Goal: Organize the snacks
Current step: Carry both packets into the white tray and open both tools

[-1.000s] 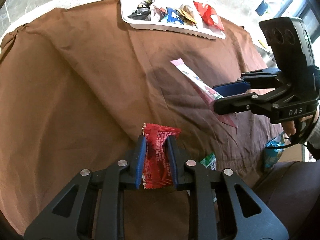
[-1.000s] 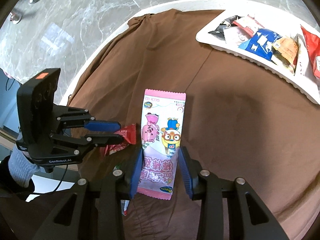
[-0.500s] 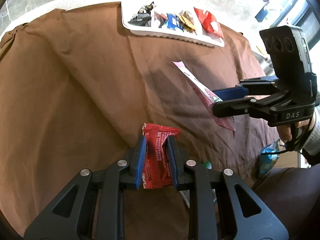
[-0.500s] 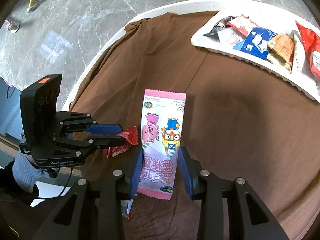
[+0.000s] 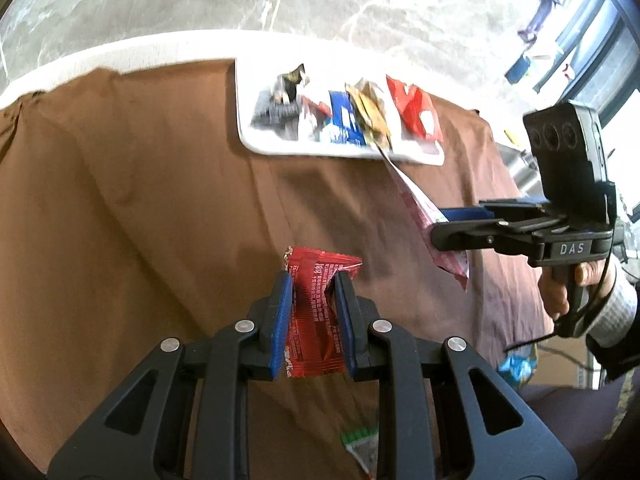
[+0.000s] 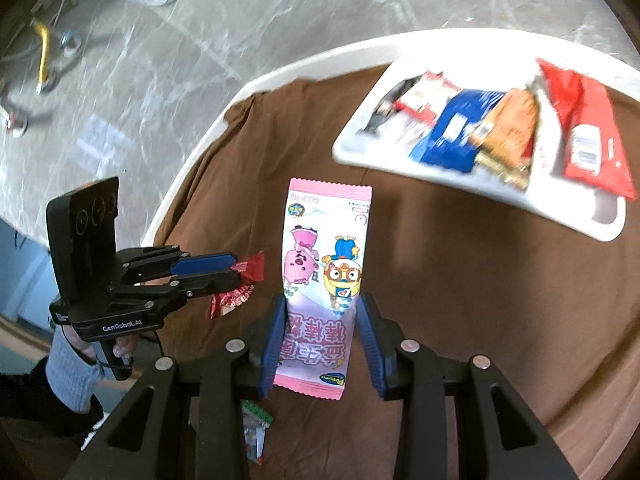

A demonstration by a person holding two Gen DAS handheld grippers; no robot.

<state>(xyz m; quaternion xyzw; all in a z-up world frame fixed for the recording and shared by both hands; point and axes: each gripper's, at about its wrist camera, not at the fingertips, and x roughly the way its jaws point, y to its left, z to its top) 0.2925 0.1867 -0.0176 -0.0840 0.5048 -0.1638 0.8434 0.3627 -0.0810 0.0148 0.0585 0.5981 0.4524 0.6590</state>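
Observation:
My left gripper [image 5: 311, 280] is shut on a small red snack packet [image 5: 316, 312], held above the brown tablecloth [image 5: 140, 208]; from the right wrist view that gripper [image 6: 236, 270] and the red packet [image 6: 236, 292] show at the left. My right gripper [image 6: 322, 304] is shut on a long pink cartoon snack packet [image 6: 326, 264]; in the left wrist view it [image 5: 436, 226] holds the pink packet [image 5: 420, 208] edge-on. A white tray [image 5: 256, 140] [image 6: 520, 200] at the table's far side carries several snacks.
A green-and-white packet [image 5: 362, 446] [image 6: 256, 428] lies on the cloth near the front edge. A blue packet [image 5: 516, 368] sits low at the right, off the table. The round white table edge [image 6: 192, 160] and marble floor lie beyond.
Both grippers have moved towards the tray with their packets still held; the tray looks larger and closer in both views. The jaws have not changed.

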